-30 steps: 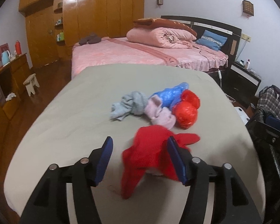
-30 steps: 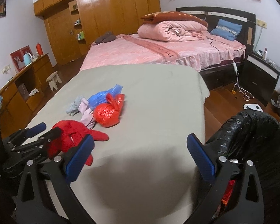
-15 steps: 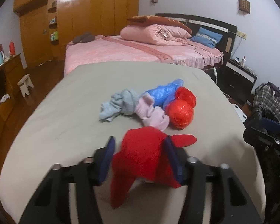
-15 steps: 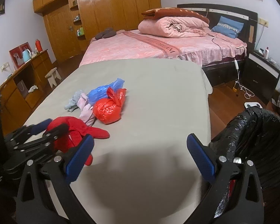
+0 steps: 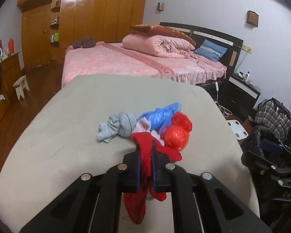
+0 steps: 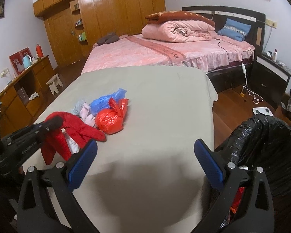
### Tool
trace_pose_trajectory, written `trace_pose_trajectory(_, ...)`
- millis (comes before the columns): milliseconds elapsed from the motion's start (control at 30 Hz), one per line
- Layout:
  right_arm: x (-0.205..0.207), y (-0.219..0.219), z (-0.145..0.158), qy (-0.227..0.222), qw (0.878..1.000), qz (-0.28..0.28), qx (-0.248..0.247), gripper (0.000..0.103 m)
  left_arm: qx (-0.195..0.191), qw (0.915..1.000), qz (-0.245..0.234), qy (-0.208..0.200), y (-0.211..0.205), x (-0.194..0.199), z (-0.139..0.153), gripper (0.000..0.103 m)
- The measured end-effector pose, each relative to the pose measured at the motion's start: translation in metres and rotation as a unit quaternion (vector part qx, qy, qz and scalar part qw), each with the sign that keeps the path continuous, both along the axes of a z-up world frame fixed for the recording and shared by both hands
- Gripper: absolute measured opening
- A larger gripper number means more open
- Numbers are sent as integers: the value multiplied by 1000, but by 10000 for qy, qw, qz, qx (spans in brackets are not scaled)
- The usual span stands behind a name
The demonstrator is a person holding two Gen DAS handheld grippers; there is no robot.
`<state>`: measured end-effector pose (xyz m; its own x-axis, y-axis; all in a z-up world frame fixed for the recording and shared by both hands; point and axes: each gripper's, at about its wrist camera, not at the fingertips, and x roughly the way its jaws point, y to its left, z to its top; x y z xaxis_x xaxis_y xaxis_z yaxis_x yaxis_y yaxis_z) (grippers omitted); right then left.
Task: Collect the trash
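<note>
My left gripper (image 5: 145, 155) is shut on a red cloth (image 5: 145, 167) and holds it just above the grey-covered table (image 5: 67, 132); the cloth also shows in the right wrist view (image 6: 75, 130). Beyond it lie a grey cloth (image 5: 118, 126), a pink cloth (image 5: 143, 125), a blue plastic bag (image 5: 161, 114) and a red plastic bag (image 5: 177, 134). My right gripper (image 6: 145, 159) is open and empty over the table's near right part, beside a bin lined with a black bag (image 6: 265, 139).
A pink bed (image 6: 164, 54) with a rolled quilt stands behind the table. A dark nightstand (image 6: 271, 77) and a white scale (image 6: 263, 111) are at the right. A wooden sideboard (image 6: 23, 89) and stool (image 6: 55, 83) are at the left.
My left gripper has closed on the red cloth and lifted it off the table. The right gripper stayed open and shifted only slightly.
</note>
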<state>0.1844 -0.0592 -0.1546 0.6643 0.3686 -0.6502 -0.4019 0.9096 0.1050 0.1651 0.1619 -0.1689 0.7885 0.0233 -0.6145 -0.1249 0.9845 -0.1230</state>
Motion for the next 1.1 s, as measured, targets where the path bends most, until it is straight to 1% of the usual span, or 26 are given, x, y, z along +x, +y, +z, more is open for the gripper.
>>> trace_pose_trajectory(100,-2,1,4,-43,10000,23,3,97,-27,9998,101,-152,6,-6,12,8)
trace_pose_trajectory(200,-3,3,8,-87,9999,50,27,97,-193,9990,198,-356,16,-14,26,8)
trace_pose_trajectory(267,-3,7,10,-108,9999,71,39,97,-162,9985,235,-460,20,-17,36,8)
trace_pose_trajectory(367,-3,14,12,-127,9998,111,67,97,-69,9984,273,-494,25,-20,41,8)
trace_pose_trajectory(467,-4,23,12,-137,9997,186,53,97,19,9982,406,-442,34,-25,37,8)
trace_pose_trajectory(600,-6,38,11,-145,9995,271,61,97,17,9978,580,-333,51,-33,29,8)
trace_pose_trajectory(833,-10,74,5,-140,9990,420,57,97,257,9960,826,-222,79,-49,19,8)
trace_pose_trajectory(967,-16,99,-7,-60,9985,553,-8,97,302,9948,963,-132,96,-59,9,8)
trace_pose_trajectory(1100,-18,119,-21,52,9986,514,-104,97,284,9941,1051,-23,108,-63,-2,8)
